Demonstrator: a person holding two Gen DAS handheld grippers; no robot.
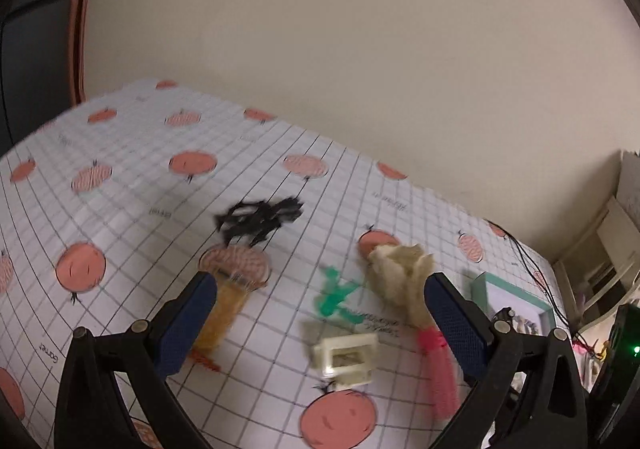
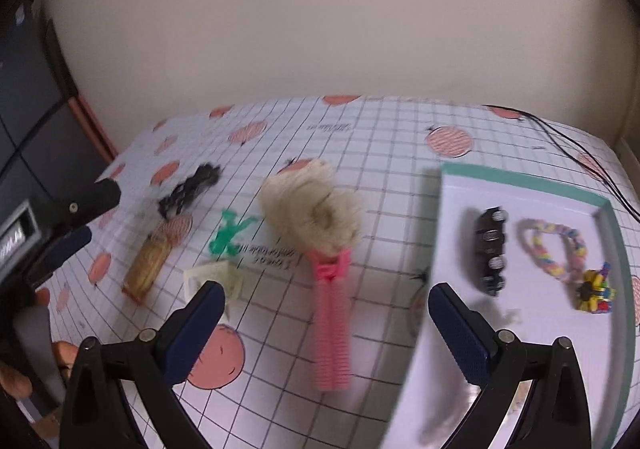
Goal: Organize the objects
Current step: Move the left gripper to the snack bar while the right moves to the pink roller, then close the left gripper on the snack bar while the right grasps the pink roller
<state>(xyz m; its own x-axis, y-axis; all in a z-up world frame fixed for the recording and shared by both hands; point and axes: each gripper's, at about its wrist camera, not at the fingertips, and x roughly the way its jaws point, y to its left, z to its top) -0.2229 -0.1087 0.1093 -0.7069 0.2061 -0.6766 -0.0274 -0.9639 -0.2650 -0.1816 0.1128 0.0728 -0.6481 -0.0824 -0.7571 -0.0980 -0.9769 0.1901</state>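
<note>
- A tabletop (image 2: 392, 137) covered in a gridded, fruit-printed sheet is seen, with the teal-rimmed tray (image 2: 520, 179) taken as landmark at its right.
- Inside the tray a black clip (image 2: 491, 249) and a braided pastel band (image 2: 554, 247) are held.
- Just left of the tray, the pink brush with a cream tuft (image 2: 330, 289) is laid, its long axis running toward the right hand-held gripper (image 2: 326, 325), which is spread and empty.
- Farther left of the tray, the left hand-held gripper (image 1: 320, 321) is spread over a small cream frame (image 1: 348, 359); the right is judged nearer the brush.
</note>
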